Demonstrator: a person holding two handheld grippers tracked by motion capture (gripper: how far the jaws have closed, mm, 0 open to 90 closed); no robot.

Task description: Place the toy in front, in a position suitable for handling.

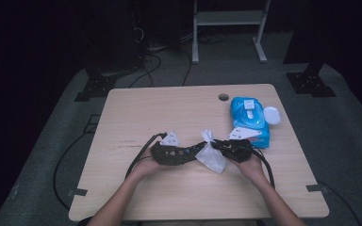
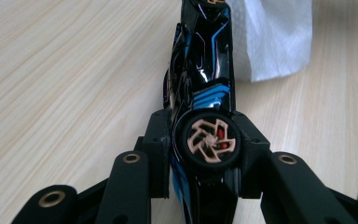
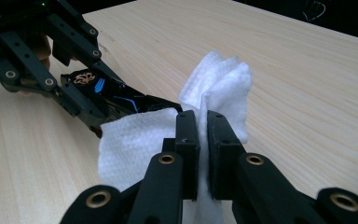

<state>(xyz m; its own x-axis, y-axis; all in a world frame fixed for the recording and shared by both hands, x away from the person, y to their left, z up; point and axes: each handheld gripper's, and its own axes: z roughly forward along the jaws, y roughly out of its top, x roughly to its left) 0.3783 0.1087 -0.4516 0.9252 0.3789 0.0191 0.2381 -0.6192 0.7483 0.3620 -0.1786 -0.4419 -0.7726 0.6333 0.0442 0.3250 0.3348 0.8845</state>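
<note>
My left gripper [image 2: 205, 154] is clamped across the rear of a black-and-blue toy car [image 2: 205, 74], whose length runs straight away from those jaws, nose toward the white wipe [image 3: 135, 140]. My right gripper [image 3: 203, 135] pinches that wipe, draped against the car's front, above the table [image 1: 179, 193].

place: lab | signs: dark room, floor cables [image 1: 143, 70], metal stand [image 1: 228, 28]
</note>
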